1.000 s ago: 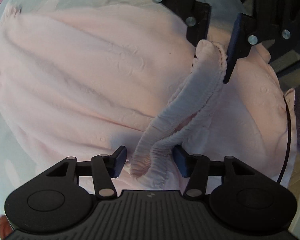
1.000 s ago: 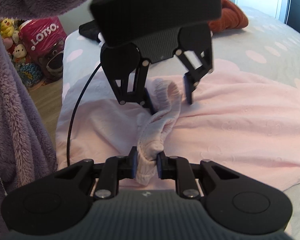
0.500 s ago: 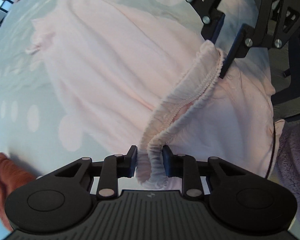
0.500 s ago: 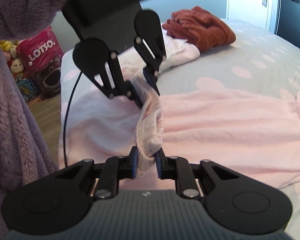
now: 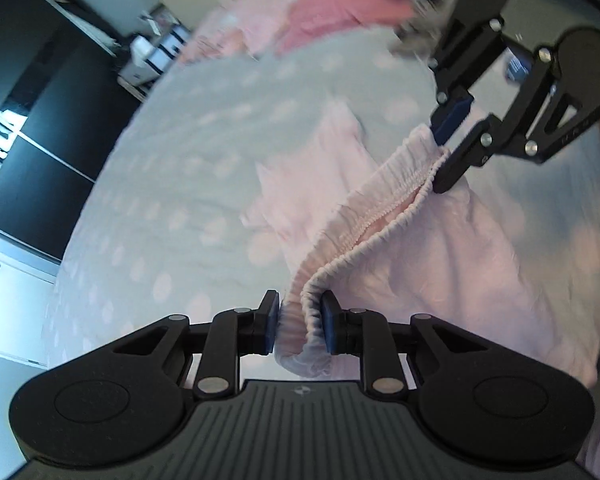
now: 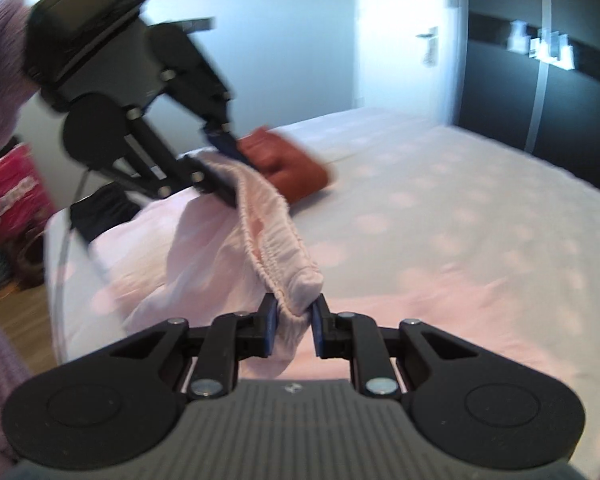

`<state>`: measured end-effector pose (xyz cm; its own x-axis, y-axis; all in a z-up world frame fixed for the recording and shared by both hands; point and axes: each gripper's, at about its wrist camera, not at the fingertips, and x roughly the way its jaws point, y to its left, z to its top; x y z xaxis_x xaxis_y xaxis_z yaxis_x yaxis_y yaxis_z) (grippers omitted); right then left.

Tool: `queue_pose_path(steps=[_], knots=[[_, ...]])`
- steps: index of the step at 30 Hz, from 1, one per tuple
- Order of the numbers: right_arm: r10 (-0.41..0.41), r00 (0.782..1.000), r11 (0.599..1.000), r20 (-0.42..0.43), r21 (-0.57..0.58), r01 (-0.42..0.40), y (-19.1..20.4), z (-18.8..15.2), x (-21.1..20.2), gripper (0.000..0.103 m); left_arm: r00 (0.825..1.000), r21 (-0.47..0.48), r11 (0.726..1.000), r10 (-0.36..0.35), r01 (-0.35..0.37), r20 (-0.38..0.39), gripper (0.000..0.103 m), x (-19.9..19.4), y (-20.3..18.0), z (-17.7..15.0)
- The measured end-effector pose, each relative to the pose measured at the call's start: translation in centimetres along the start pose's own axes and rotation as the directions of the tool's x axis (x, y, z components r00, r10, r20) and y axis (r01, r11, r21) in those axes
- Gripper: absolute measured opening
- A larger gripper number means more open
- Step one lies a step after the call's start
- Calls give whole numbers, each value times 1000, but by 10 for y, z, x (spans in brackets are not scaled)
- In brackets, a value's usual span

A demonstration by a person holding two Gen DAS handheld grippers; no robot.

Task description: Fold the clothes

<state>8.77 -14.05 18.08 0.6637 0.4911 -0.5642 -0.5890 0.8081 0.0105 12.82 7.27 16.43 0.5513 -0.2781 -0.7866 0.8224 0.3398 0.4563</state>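
Waistband (image 5: 384, 204) of pink garment (image 5: 452, 264) stretched between both grippers above polka-dot bed (image 5: 188, 168). Left gripper (image 5: 300, 324) jaws closing, pinching one end of elastic; right gripper (image 6: 294, 322) jaws clamped on other end. Rust-red garment (image 6: 288, 164) lies beyond, on bed

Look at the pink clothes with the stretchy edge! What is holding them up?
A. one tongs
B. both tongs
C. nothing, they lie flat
B: the left tongs and the right tongs each pinch the stretchy waistband of the pink clothes.
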Motion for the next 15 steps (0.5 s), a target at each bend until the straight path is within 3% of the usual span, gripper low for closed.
queue_pose_path(steps=[5, 7, 15], knots=[[-119, 993, 993, 21, 26, 118, -66, 11, -8, 20, 996, -240, 970, -1, 22, 84, 17, 28, 36, 45], [-146, 989, 988, 15, 50, 145, -91, 12, -4, 20, 995, -283, 959, -4, 31, 95, 17, 43, 48, 58], [-172, 980, 973, -97, 138, 185, -177, -19, 60, 20, 1000, -193, 981, -6, 3, -14, 15, 145, 67, 108]])
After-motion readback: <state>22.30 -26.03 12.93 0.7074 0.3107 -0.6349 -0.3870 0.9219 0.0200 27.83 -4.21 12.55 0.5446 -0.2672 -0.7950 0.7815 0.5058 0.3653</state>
